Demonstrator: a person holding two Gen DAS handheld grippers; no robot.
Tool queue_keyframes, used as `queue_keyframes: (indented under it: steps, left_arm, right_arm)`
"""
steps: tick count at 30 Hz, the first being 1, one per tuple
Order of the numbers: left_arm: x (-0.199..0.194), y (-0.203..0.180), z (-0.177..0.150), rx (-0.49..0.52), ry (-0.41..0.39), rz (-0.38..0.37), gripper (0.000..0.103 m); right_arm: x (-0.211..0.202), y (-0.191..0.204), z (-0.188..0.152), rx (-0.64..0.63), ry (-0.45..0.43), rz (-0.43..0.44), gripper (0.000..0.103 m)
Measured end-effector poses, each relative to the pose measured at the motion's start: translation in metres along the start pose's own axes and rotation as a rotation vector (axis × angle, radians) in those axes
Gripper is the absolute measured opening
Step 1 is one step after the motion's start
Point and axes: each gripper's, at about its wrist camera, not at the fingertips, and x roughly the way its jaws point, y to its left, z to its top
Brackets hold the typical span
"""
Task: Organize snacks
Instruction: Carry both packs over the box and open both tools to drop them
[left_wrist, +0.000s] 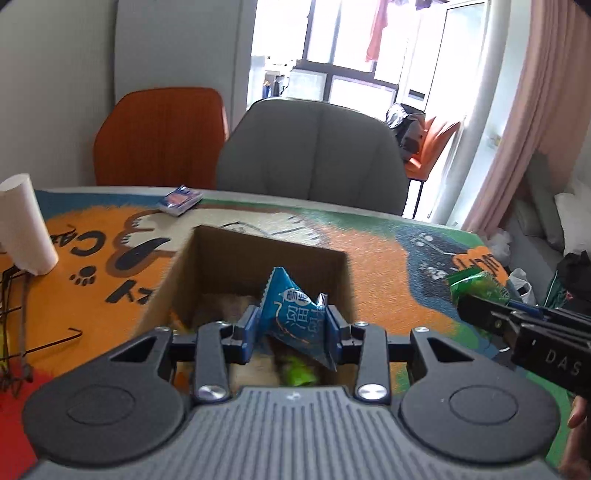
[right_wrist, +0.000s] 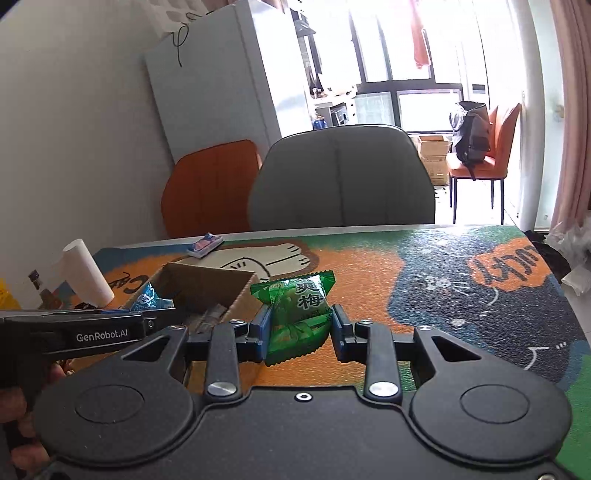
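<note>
My left gripper (left_wrist: 291, 328) is shut on a blue snack packet (left_wrist: 293, 314) and holds it over the open cardboard box (left_wrist: 236, 247), which has several snacks inside, one green (left_wrist: 301, 373). My right gripper (right_wrist: 299, 325) is shut on a green plum snack packet (right_wrist: 299, 314) and holds it above the table just right of the box (right_wrist: 210, 280). The right gripper with its green packet (left_wrist: 476, 286) shows in the left wrist view at the right. The left gripper with the blue packet (right_wrist: 147, 297) shows in the right wrist view at the left.
A white paper roll (left_wrist: 24, 225) stands on the table at the left, by a wire rack (left_wrist: 22, 332). A small blue packet (left_wrist: 181, 199) lies at the far edge of the cat-print mat (right_wrist: 461, 291). Grey (left_wrist: 314, 155) and orange (left_wrist: 159, 136) chairs stand behind the table.
</note>
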Motion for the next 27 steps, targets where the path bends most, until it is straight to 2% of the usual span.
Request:
queue_keyframes:
  steps: [10,13,18,27]
  left_arm:
    - [0.012,0.034,0.007,-0.032,0.015,0.033,0.038]
    - [0.016,0.040,0.009,-0.045,0.001,0.029,0.042]
    - [0.020,0.048,0.008,-0.052,-0.001,0.042,0.055]
    - [0.002,0.064,0.002,-0.098,-0.003,0.007,0.061]
  right_arm:
    - [0.018,0.034,0.006,-0.028,0.019,0.042,0.031]
    - [0.024,0.042,0.007,-0.036,0.022,0.047,0.031]
    - [0.032,0.050,0.008,-0.043,0.029,0.057,0.031]
    - [0.042,0.066,0.010,-0.056,0.042,0.076,0.031]
